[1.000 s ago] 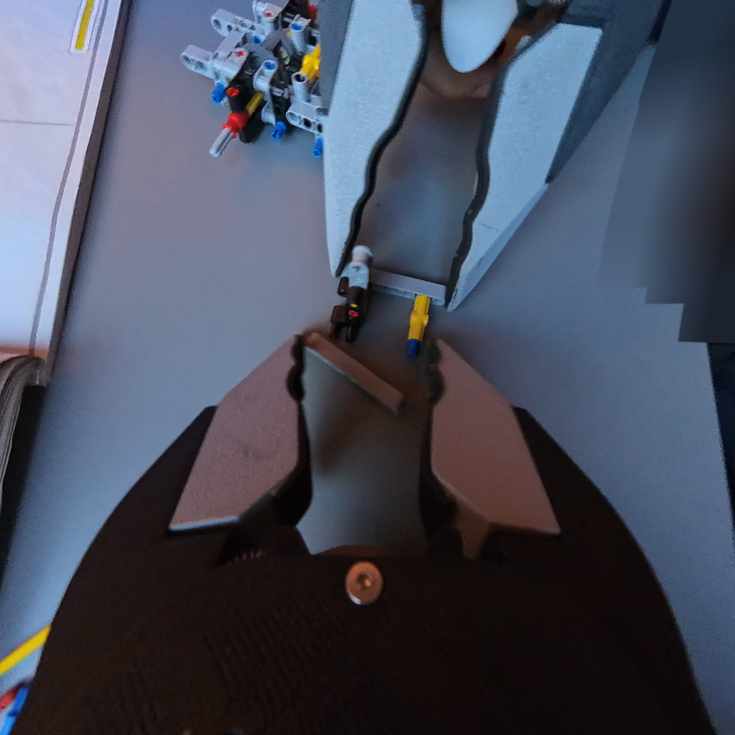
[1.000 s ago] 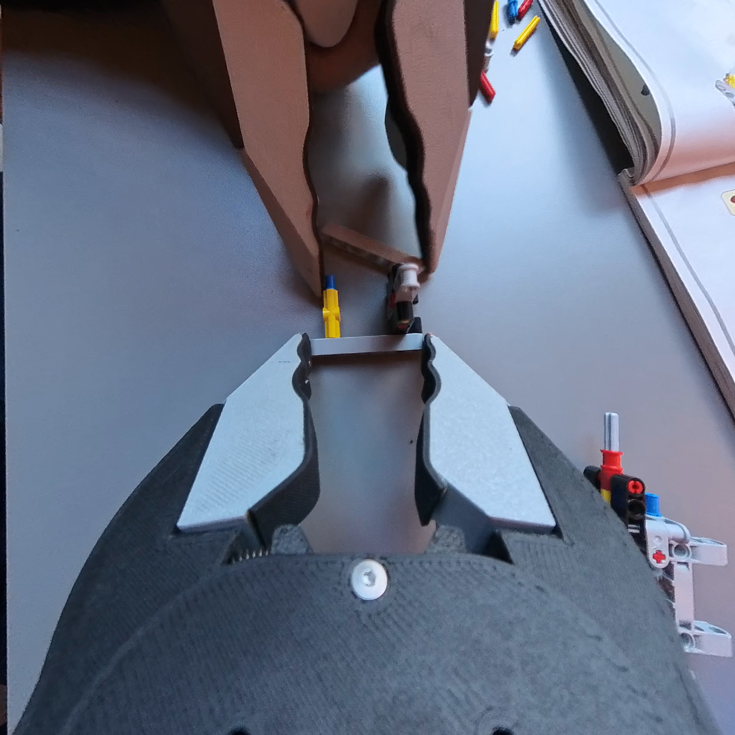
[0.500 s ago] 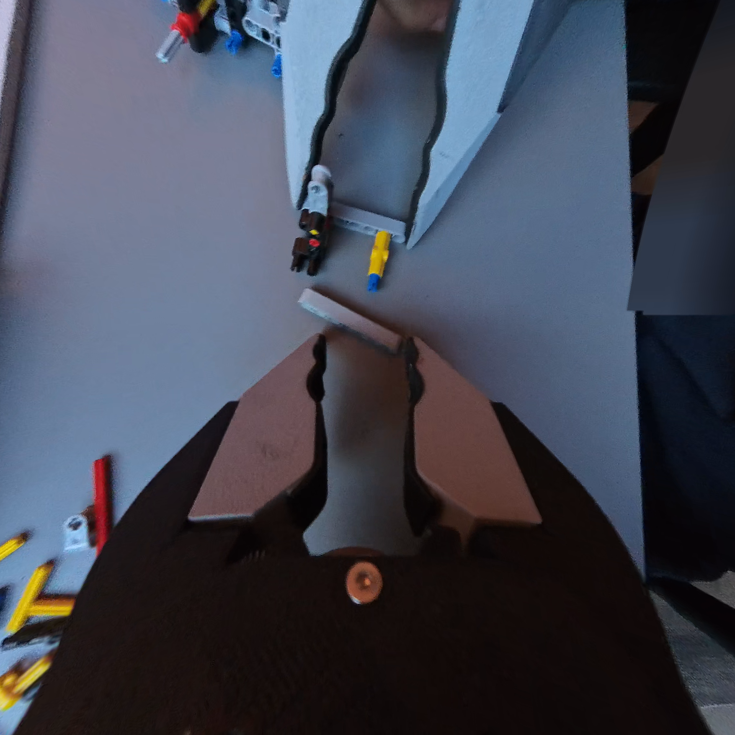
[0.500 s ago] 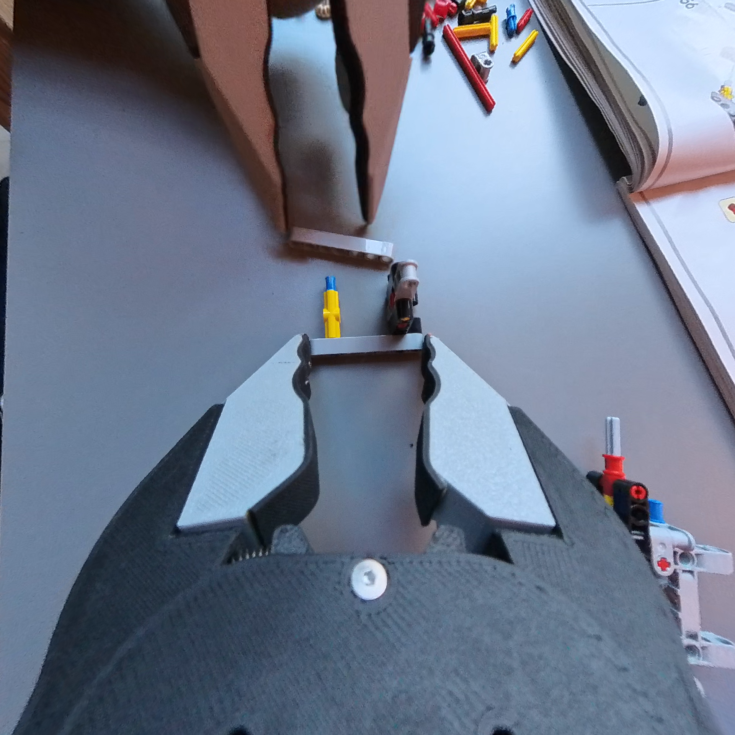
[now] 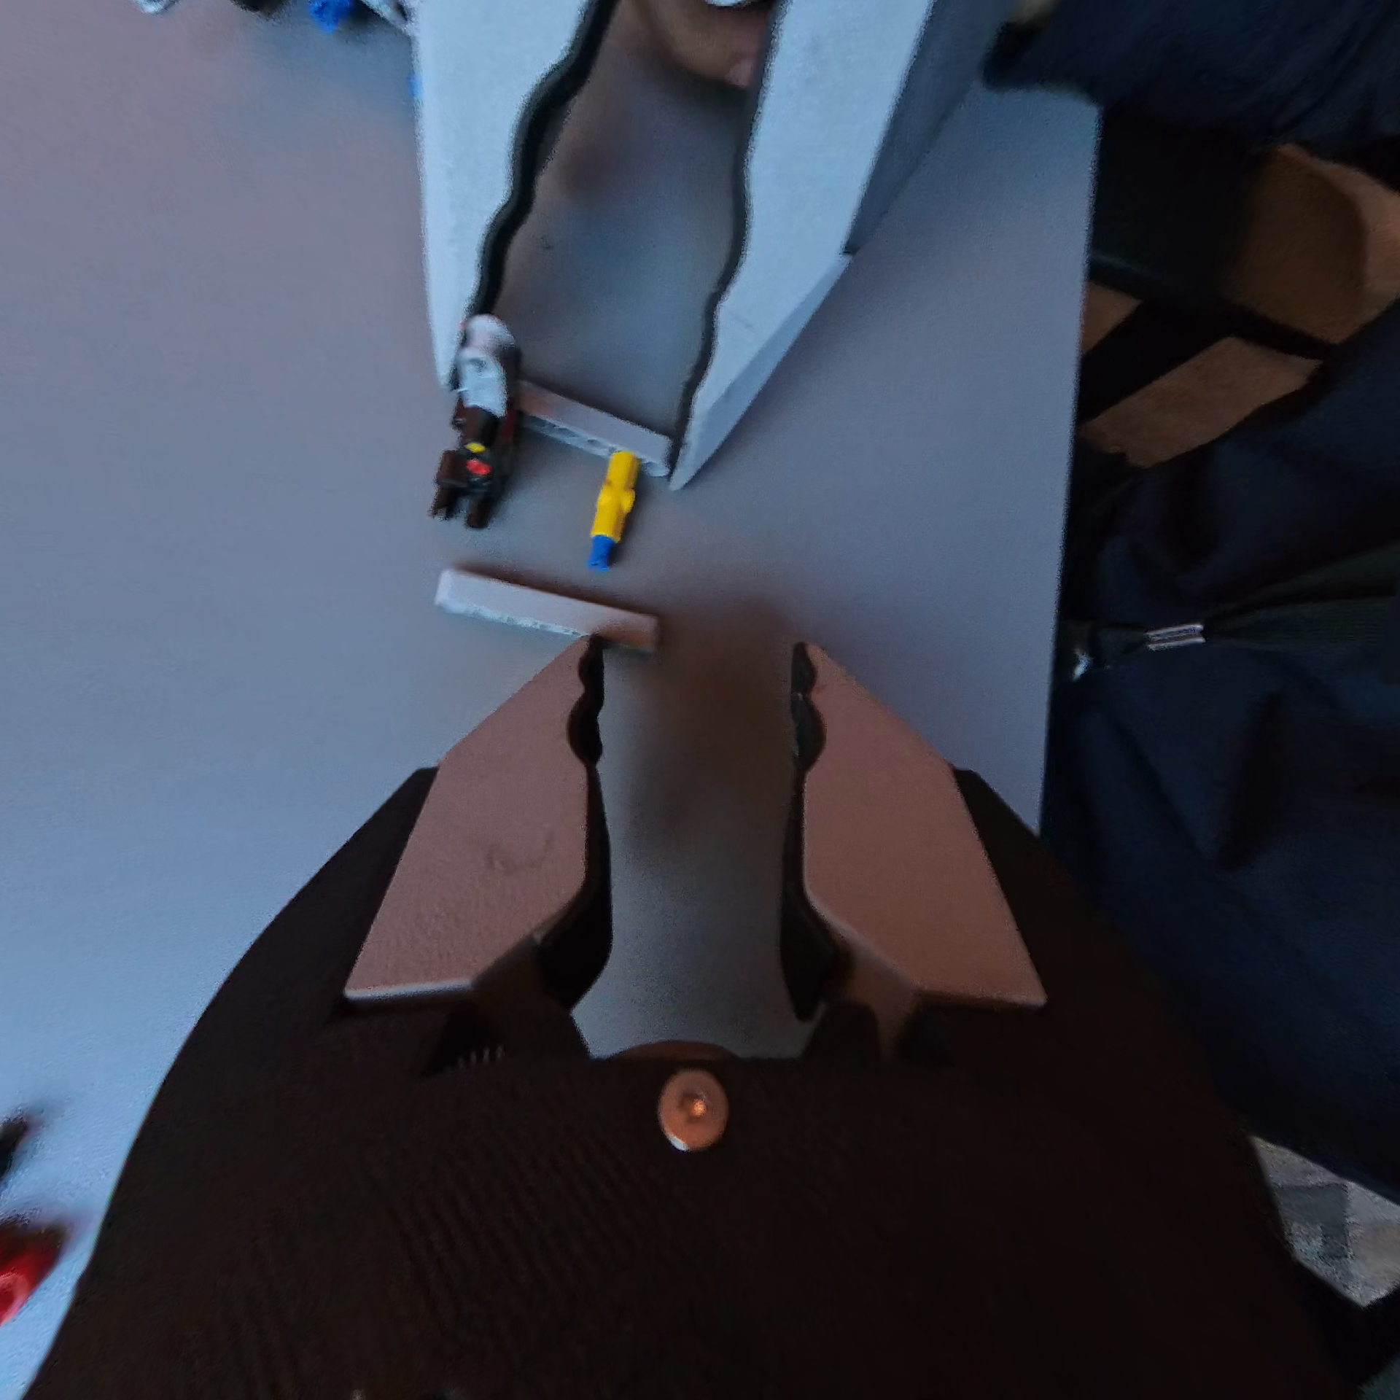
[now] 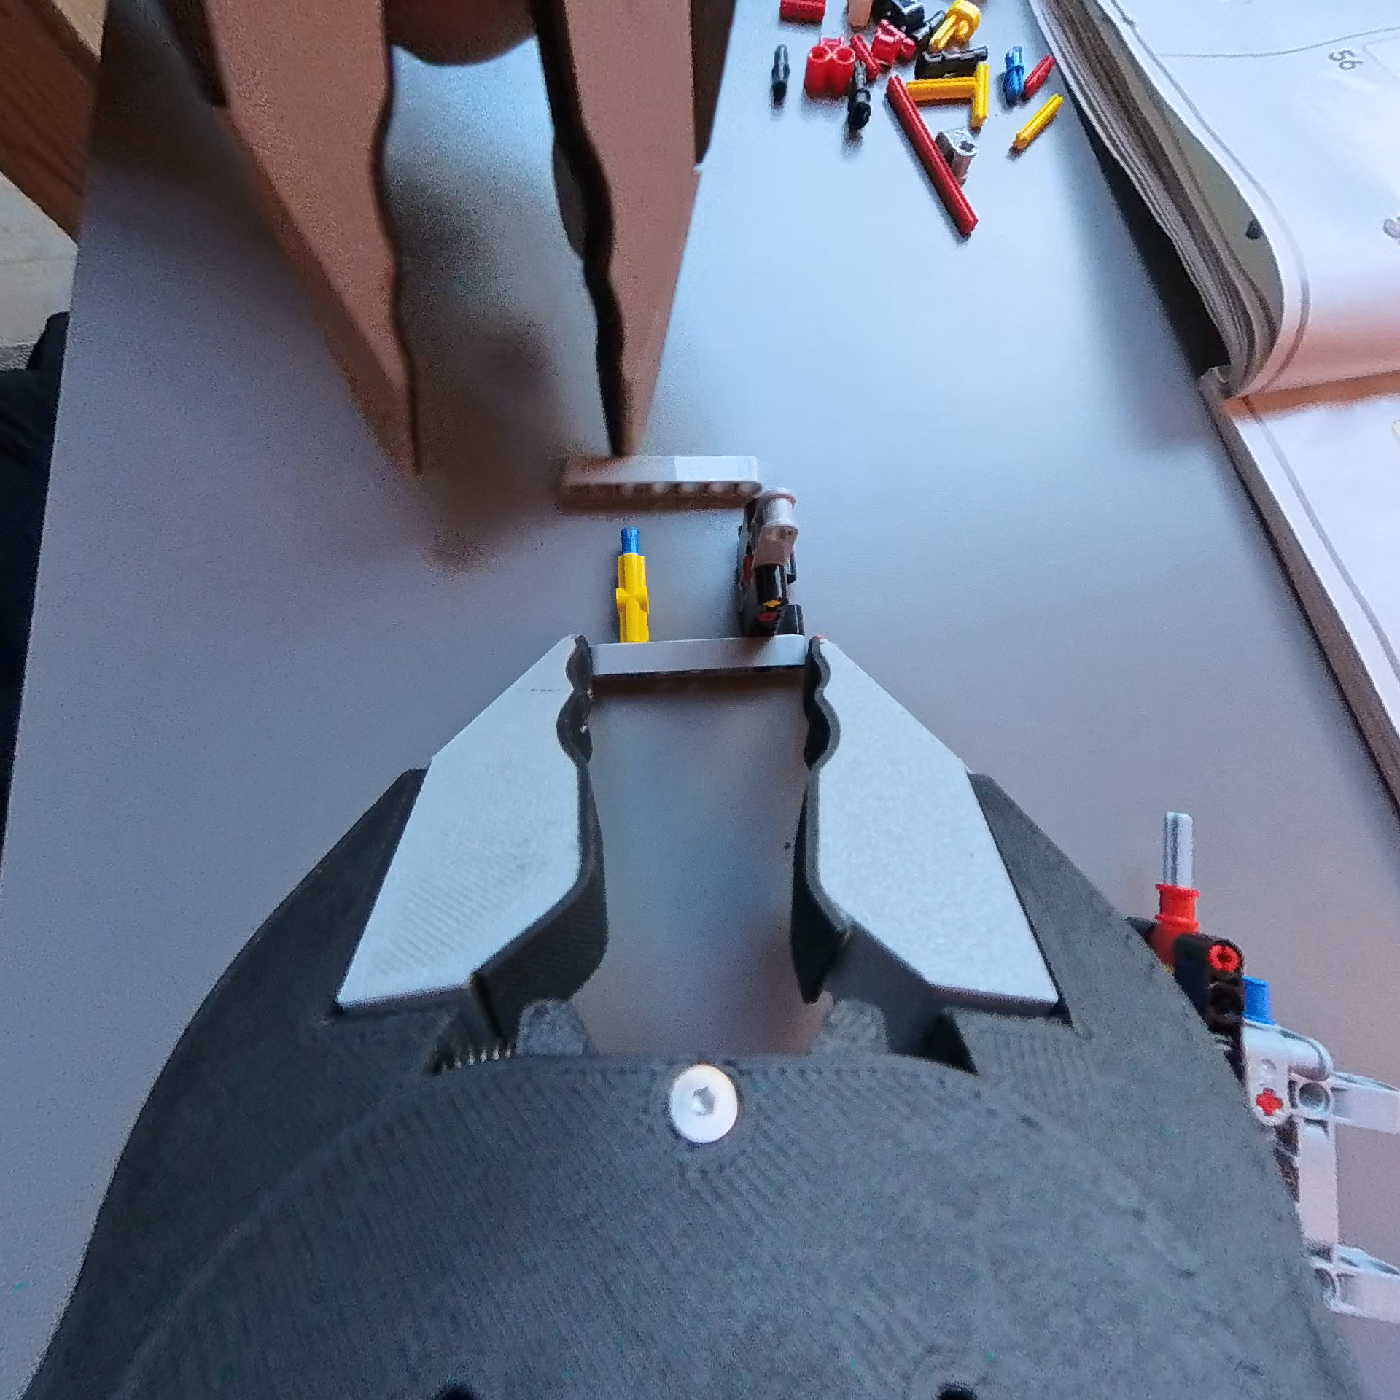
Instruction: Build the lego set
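My right gripper (image 6: 697,651) is shut on a grey beam (image 6: 697,657), gripped end to end just above the grey table (image 6: 227,682). A yellow pin with a blue tip (image 6: 631,587) and a black piece with a grey end (image 6: 769,576) stick out of the beam's far side. My left gripper (image 5: 697,651) is open with nothing between its brown fingers. A second, loose grey beam (image 5: 545,614) lies flat on the table, its end just ahead of the left fingertip (image 5: 583,667). In the right wrist view the loose beam (image 6: 659,481) lies under the left gripper's (image 6: 519,454) tip.
Several small red, yellow, black and blue parts (image 6: 909,76) lie at the far side beside an open booklet (image 6: 1250,189). A partly built grey assembly (image 6: 1250,1060) sits by my right gripper. The table's edge (image 5: 1060,530) runs close on the left gripper's right. Some 7 cm of space lies between my two pairs of fingers.
The loose beam sat between the left fingertips a second ago; now it lies on the table outside them. The left gripper backed off and shifted right. The right gripper has not moved.
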`<action>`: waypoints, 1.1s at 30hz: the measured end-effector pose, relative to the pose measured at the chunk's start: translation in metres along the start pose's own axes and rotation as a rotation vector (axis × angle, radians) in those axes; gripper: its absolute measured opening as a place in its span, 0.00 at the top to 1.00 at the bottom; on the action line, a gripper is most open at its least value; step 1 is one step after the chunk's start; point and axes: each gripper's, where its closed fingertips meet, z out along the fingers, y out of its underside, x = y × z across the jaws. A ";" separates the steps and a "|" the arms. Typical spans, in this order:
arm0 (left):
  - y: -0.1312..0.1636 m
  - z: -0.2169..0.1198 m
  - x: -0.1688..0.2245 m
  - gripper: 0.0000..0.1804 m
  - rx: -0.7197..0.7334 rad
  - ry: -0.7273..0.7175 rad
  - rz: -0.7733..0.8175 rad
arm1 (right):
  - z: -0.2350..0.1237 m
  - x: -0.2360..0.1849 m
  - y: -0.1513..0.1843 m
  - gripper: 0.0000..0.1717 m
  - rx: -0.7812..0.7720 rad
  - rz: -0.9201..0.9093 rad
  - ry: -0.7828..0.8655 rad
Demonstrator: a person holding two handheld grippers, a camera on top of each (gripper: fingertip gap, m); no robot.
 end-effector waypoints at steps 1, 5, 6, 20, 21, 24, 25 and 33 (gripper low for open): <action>-0.001 0.002 0.005 0.74 0.007 0.013 0.016 | -0.001 0.000 0.001 0.69 0.000 -0.003 -0.003; -0.003 -0.008 -0.013 0.76 0.010 -0.111 0.102 | -0.006 0.004 0.003 0.69 -0.001 -0.054 0.019; -0.004 -0.014 -0.022 0.75 0.017 -0.148 0.097 | -0.006 0.004 0.004 0.69 0.004 -0.070 0.018; -0.007 -0.001 -0.035 0.70 -0.033 -0.139 0.189 | -0.023 0.019 0.012 0.64 -0.007 -0.112 0.098; -0.011 -0.005 -0.038 0.69 -0.022 -0.151 0.193 | -0.025 0.019 0.012 0.63 0.000 -0.096 0.112; -0.035 -0.016 -0.045 0.69 0.052 -0.126 0.201 | -0.031 0.023 0.016 0.62 0.003 -0.014 0.152; -0.045 -0.017 -0.048 0.69 0.069 -0.119 0.210 | -0.031 0.024 0.020 0.62 -0.001 0.009 0.154; -0.079 0.024 -0.078 0.70 -0.017 -0.073 0.279 | -0.028 0.034 0.023 0.62 0.003 0.077 0.144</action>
